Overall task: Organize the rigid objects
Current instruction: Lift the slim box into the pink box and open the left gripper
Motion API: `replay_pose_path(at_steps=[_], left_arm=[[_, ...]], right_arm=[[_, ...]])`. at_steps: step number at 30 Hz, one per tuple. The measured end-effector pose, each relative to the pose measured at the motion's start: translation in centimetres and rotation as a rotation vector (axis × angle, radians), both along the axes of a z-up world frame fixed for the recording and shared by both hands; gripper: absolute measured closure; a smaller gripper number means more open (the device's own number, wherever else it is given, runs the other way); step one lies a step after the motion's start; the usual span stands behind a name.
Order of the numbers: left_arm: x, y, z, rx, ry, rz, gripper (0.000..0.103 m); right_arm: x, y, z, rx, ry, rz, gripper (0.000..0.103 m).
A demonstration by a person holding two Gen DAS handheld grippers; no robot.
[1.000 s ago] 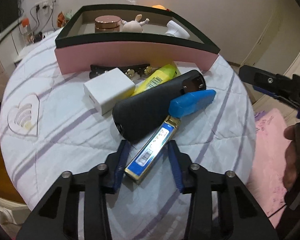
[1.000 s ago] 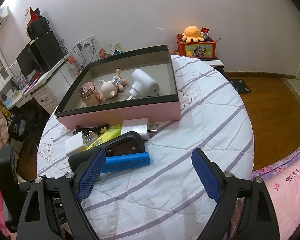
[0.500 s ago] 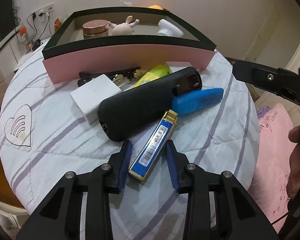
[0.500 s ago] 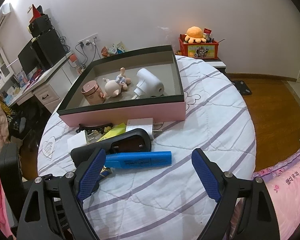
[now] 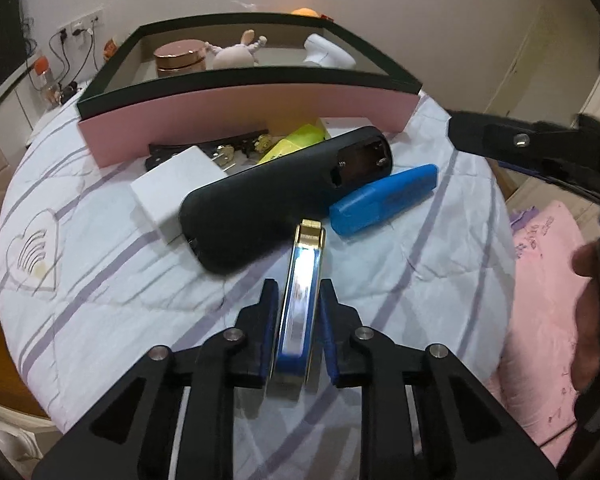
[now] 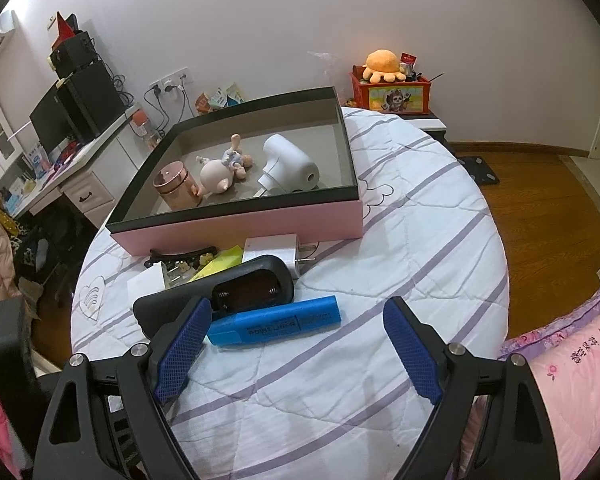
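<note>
Pink box straight ahead of the blue-and-gold lighter in the left fingers.

The pink box point(image 5: 244, 114) sits at the far side of the counter point(image 5: 100, 280), past the black remote point(image 5: 276, 196) and blue highlighter point(image 5: 384, 200). The left gripper point(image 5: 296, 320) is clamped on the lighter point(image 5: 302, 300), its long axis running along the fingers toward the box. The right gripper point(image 6: 296, 344) hangs nearer the highlighter, fingers wide apart, holding nothing.
</note>
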State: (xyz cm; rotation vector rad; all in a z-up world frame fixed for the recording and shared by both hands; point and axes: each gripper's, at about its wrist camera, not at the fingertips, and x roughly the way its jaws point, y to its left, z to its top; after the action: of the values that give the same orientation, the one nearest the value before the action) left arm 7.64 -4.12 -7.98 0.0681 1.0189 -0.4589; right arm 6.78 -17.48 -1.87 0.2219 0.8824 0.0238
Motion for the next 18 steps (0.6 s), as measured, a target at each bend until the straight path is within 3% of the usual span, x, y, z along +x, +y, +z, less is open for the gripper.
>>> replay_pose_path(at_steps=[9,18], left_arm=[[0.1,0.4,0.5,-0.01,-0.004,0.012,0.088],[0.8,2.3,4.2,-0.012,-0.083,0.078,0.088]], right_arm=[[0.0,-0.5,0.0,-0.004,0.001,-0.016,0.014],[0.7,0.1,0.6,-0.006,-0.009,0.007,0.014]])
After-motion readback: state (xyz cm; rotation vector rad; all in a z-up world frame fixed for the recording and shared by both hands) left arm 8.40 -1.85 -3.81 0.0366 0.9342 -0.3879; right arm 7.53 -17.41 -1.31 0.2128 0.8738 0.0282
